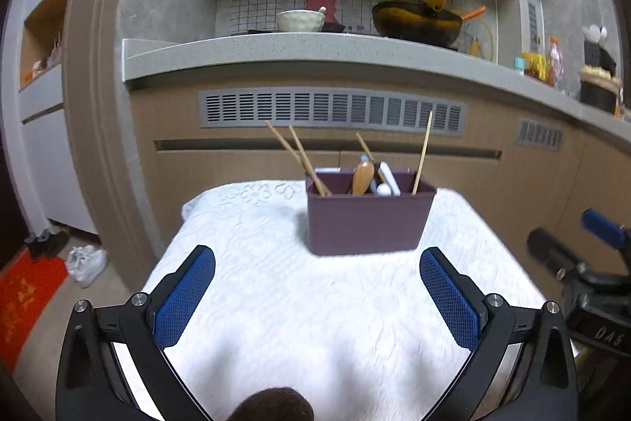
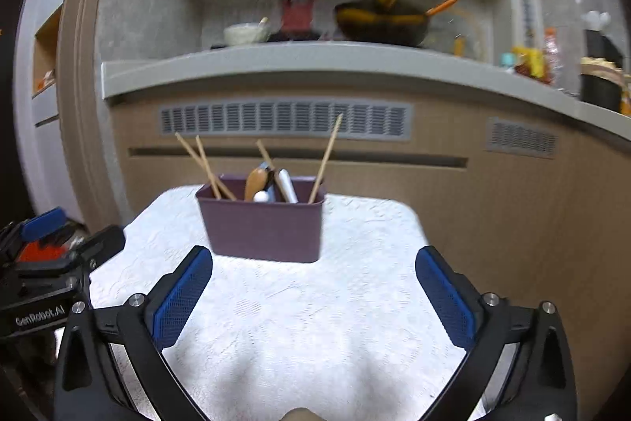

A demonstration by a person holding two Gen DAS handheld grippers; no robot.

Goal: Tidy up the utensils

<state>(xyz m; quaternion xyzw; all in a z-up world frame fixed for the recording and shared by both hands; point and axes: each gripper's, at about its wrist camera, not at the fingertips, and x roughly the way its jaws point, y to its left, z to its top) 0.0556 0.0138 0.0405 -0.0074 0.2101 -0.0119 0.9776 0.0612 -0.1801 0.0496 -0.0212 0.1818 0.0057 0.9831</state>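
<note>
Purple utensil holder (image 1: 364, 221): upright near the far edge of the white-clothed table (image 1: 315, 322), holding chopsticks (image 1: 299, 160), a wooden-handled utensil (image 1: 363, 178) and white-handled pieces. Left gripper (image 1: 317, 296): jaws wide, holding nothing, above the near edge. Right gripper (image 2: 313, 296): jaws wide, likewise holding nothing.

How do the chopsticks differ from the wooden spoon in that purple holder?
The chopsticks are thin pale sticks rising well above the purple holder; the wooden spoon is broader, rounded, orange-brown, and barely clears the rim. The chopsticks fan out toward both ends of the holder, leaning in different directions; the spoon sits near the middle. Both stand inside the holder, untouched by either gripper.
</note>
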